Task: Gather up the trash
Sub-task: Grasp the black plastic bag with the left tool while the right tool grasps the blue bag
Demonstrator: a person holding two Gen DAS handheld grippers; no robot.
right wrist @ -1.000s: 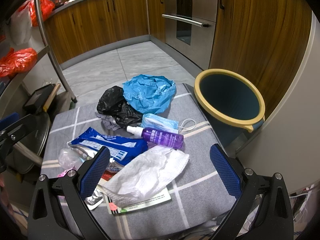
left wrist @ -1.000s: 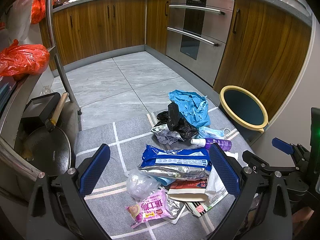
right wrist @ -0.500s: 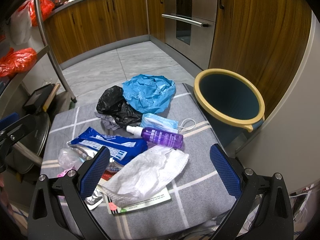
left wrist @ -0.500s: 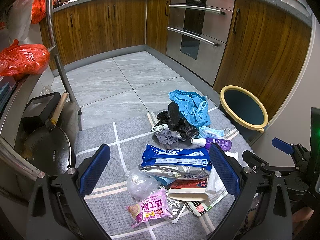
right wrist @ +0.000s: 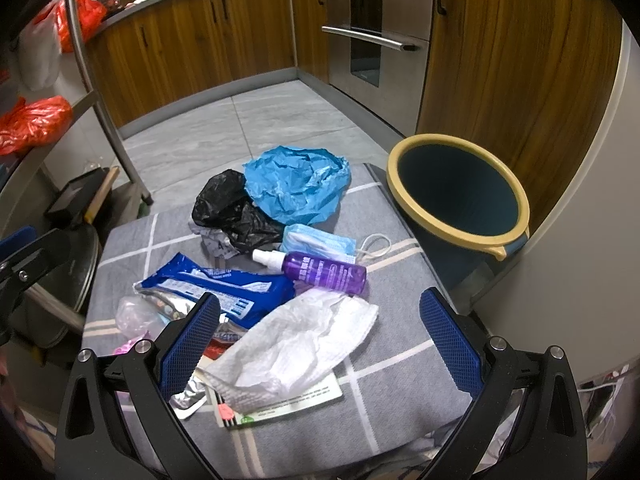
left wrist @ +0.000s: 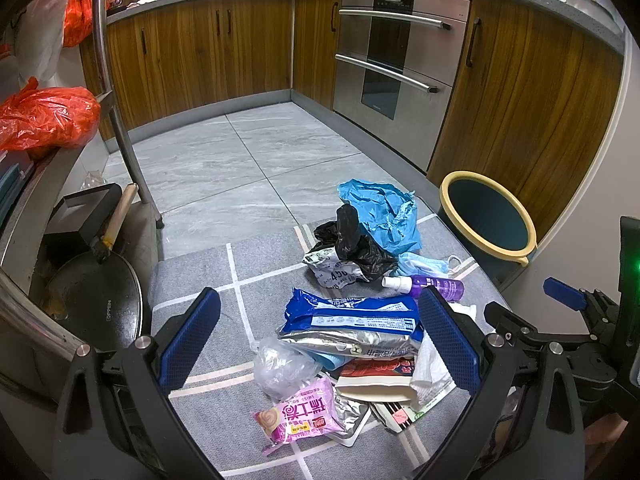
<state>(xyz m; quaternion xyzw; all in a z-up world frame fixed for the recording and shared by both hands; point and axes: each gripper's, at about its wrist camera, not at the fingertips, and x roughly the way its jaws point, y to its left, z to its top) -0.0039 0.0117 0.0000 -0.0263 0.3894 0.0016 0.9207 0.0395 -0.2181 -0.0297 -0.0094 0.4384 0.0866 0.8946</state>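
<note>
Trash lies piled on a grey checked mat [left wrist: 208,276]: a blue crumpled bag [right wrist: 294,190], a black bag [right wrist: 230,210], a face mask [right wrist: 318,242], a purple spray bottle [right wrist: 324,272], a blue-and-silver wrapper [left wrist: 350,322], a white tissue [right wrist: 296,348], a pink snack packet [left wrist: 298,416] and a clear plastic wad [left wrist: 280,368]. A dark blue bin with a yellow rim [right wrist: 458,196] stands at the mat's right edge. My left gripper [left wrist: 316,340] hovers open above the wrappers. My right gripper [right wrist: 318,340] hovers open over the tissue. Neither holds anything.
Wooden cabinets and a steel oven [left wrist: 400,56] line the far side beyond grey floor tiles. At left stands a metal rack with red bags [left wrist: 44,118], a wok lid [left wrist: 94,300] and a black box [left wrist: 82,214]. A pale wall [right wrist: 580,240] rises right of the bin.
</note>
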